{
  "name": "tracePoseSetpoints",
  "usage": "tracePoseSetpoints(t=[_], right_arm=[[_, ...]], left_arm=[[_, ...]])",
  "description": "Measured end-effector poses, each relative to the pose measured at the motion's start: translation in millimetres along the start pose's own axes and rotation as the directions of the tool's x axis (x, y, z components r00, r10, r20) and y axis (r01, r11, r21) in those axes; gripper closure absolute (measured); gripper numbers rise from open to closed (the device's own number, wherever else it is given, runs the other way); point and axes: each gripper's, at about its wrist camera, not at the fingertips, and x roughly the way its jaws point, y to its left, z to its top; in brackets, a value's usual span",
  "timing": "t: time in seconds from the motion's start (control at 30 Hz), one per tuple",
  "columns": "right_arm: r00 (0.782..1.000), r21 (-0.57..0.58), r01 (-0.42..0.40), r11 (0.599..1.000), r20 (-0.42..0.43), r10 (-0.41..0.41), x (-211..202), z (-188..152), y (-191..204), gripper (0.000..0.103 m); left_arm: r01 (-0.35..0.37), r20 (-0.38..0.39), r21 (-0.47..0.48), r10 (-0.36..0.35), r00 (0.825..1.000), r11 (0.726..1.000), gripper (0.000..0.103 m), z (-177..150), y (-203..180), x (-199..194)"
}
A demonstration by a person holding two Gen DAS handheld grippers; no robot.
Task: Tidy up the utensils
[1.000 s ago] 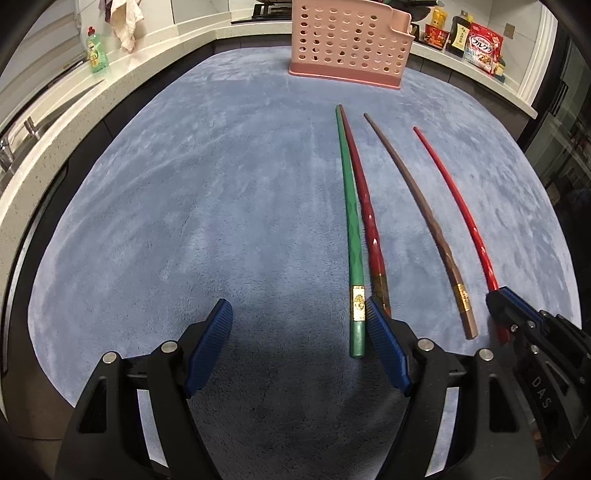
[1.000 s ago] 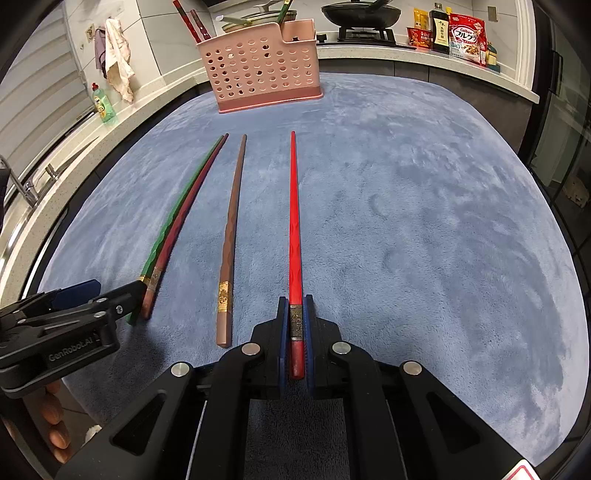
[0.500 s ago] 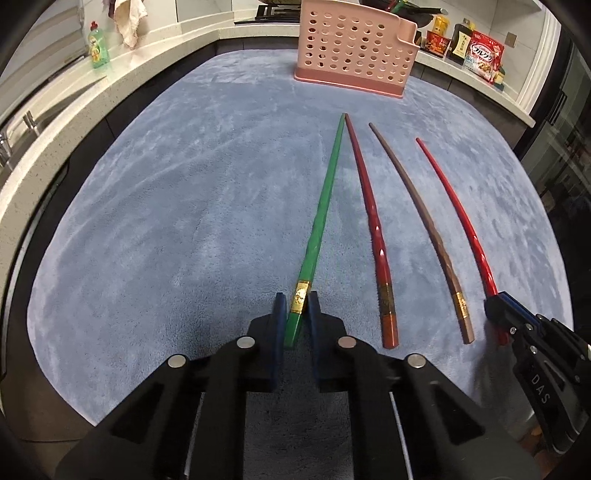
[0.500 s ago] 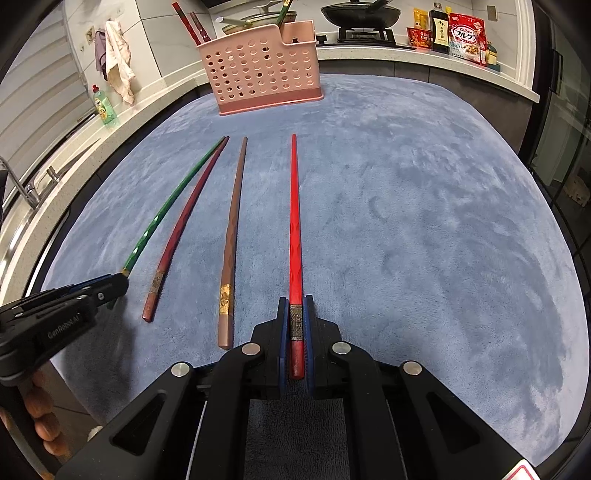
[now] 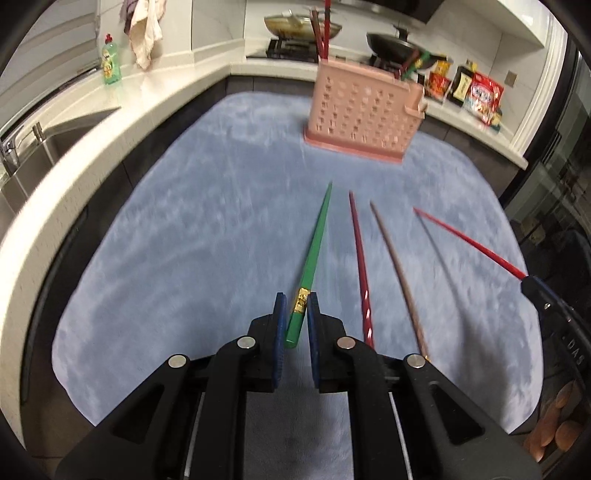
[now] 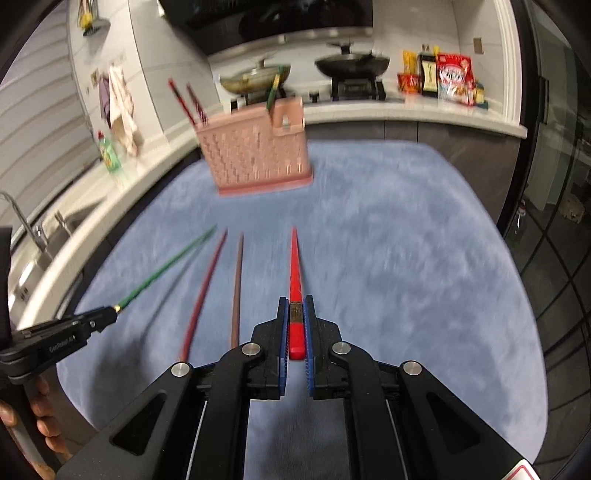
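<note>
My left gripper (image 5: 295, 301) is shut on the thick end of a green chopstick (image 5: 314, 247) and holds it tip forward, raised off the blue mat (image 5: 192, 236). My right gripper (image 6: 295, 302) is shut on a bright red chopstick (image 6: 294, 266), also lifted and pointing forward. A dark red chopstick (image 5: 359, 254) and a brown chopstick (image 5: 397, 266) lie on the mat between them. A pink perforated utensil basket (image 5: 364, 110) stands at the far end of the mat and holds a few chopsticks upright. It also shows in the right wrist view (image 6: 255, 157).
A white counter curves around the mat, with a sink (image 5: 40, 147) and green soap bottle (image 5: 110, 61) at left. Pans on a stove (image 6: 351, 64) and food packets (image 6: 450, 79) stand behind the basket. A hanging cloth (image 5: 144, 33) is at the back left.
The left gripper closed on the green chopstick and swung it away from the dark red one. Both grippers have now lifted their chopsticks off the mat, and the views have tilted upward.
</note>
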Motion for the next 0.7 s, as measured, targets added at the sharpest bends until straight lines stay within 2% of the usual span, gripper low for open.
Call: tracePoseSetpoints(t=[0.3,0.7], right_arm=[[0.990,0.001,-0.012,1.000,0.143,0.011,-17.3,69.4,-3.7,0.096],[0.980,0.038,-0.033,0.999,0.198,0.025,-15.4,113.7,-12.8,0.096]], left_arm=[[-0.013,0.119,-0.001,0.013,0.993,1.000,0.094,59.9,4.0,-26.3],[-0.017,0.209,0.007,0.015,0.978,1.000,0.096,125.3,3.3,-42.3]])
